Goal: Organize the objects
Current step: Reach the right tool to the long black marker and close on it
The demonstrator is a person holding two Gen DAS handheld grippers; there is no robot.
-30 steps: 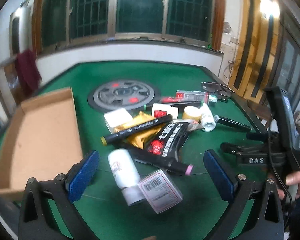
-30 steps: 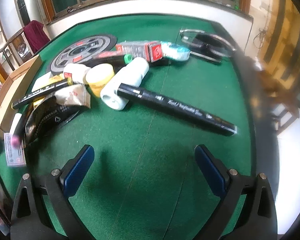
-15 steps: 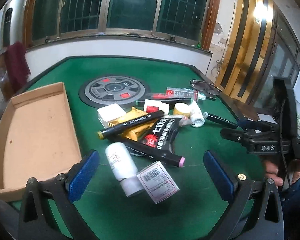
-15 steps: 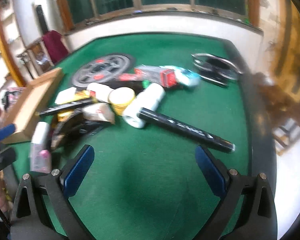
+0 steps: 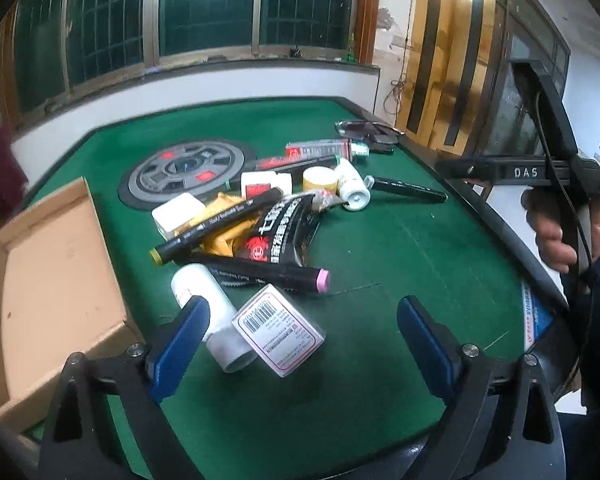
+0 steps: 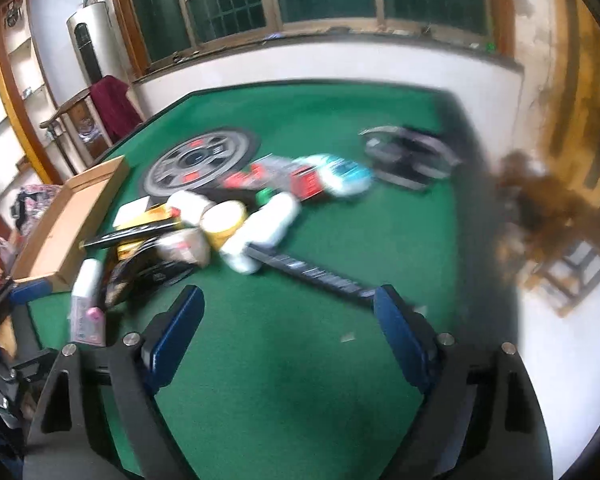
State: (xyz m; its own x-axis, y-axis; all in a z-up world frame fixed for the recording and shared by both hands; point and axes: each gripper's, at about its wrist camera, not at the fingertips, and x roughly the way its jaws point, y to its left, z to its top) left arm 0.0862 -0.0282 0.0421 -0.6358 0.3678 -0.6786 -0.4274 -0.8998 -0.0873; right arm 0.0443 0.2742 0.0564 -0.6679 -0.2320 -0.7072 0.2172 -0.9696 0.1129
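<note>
1. The left claw [image 5: 300,336] hung just above the near edge of the desk [image 5: 400,248], its jaws spread but closing, with the white bottle [image 5: 204,300] and the barcoded clear box [image 5: 278,330] lying between them, neither one pinched
2. That pair looked the likeliest first pick, being the nearest of the heap
3. The cardboard tray [image 5: 52,280] sat bare at the desk's left edge, close beside the heap, probably to receive the sorted things
4. The right claw [image 6: 288,332] was also spread and closing on nothing; the black marker [image 6: 312,272] lay just beyond its tips, and the blur hid finer detail
</note>
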